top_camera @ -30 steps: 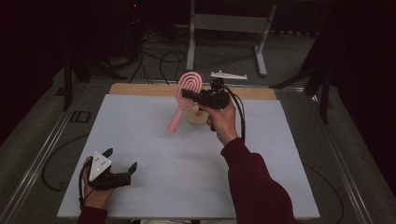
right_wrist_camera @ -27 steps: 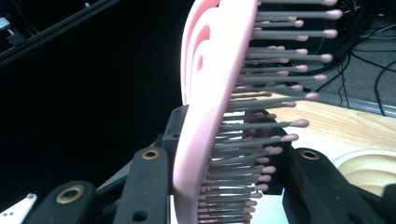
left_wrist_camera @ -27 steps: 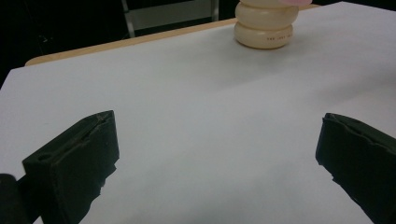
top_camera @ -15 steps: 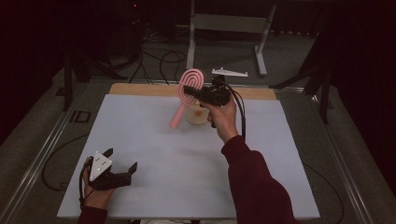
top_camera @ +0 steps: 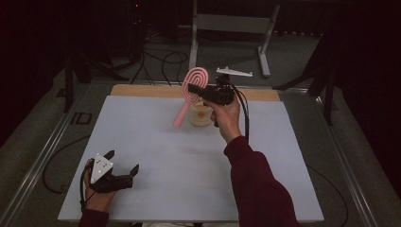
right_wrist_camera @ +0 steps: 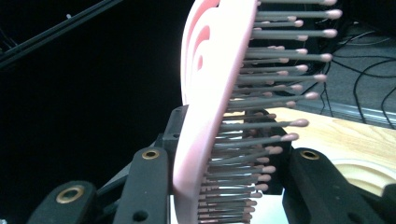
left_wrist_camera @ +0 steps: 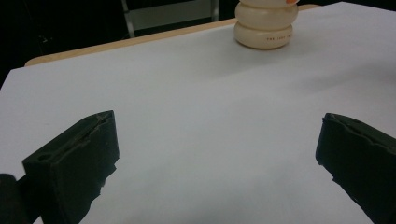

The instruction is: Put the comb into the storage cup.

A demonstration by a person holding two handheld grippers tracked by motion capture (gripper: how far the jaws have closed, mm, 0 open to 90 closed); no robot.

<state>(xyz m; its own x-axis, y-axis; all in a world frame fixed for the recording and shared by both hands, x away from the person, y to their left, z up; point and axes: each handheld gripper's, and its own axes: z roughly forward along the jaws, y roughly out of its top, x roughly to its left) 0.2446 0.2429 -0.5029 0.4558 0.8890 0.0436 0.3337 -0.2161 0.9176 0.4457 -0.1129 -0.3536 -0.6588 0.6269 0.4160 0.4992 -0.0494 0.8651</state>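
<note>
At the table's near left, the left gripper (top_camera: pixel 124 172) rests with jaws wide apart, holding nothing. Toward the far middle, the right gripper (top_camera: pixel 196 89) is clamped on a pink hairbrush (top_camera: pixel 191 90), held aloft. It looks light and rigid; its bristles flex, so hold the paddle. Just beside it stands 1 cream jar (top_camera: pixel 201 115), contents hidden.

Cream ribbed round plastic container (top_camera: pixel 201 116) sits at 12 o'clock on the white tabletop sheet (top_camera: pixel 156 156), bare wooden table edge strip (top_camera: pixel 142 90) just behind it. Beyond, at 12 o'clock, grey metal stand frame (top_camera: pixel 230 23) on the floor, black cables (top_camera: pixel 158 59) at 11 o'clock.
</note>
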